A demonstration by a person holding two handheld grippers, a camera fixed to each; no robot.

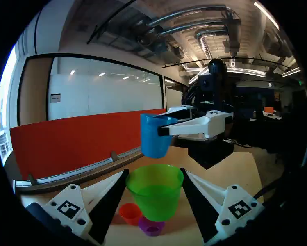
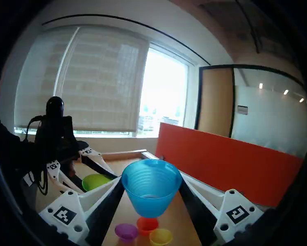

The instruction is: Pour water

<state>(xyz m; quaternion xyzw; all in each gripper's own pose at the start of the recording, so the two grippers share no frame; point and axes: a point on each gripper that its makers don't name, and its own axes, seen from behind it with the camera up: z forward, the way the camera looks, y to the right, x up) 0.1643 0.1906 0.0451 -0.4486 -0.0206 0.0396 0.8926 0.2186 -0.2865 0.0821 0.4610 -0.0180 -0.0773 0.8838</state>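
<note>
At lower centre of the left gripper view, left tongs (image 1: 154, 174) are clamping an upright green cup (image 1: 155, 197) above the worktop (image 1: 235, 172). At centre of the right gripper view, right tongs (image 2: 151, 180) are clamping an upright blue cup (image 2: 151, 194); a small purple cup (image 2: 126, 231), orange cup (image 2: 147, 224) and yellow cup (image 2: 160, 236) are sitting below.

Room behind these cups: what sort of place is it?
Likely an open-plan office: an orange partition lines the table, a glass wall closes off a room, and bare ducts run overhead.
</note>
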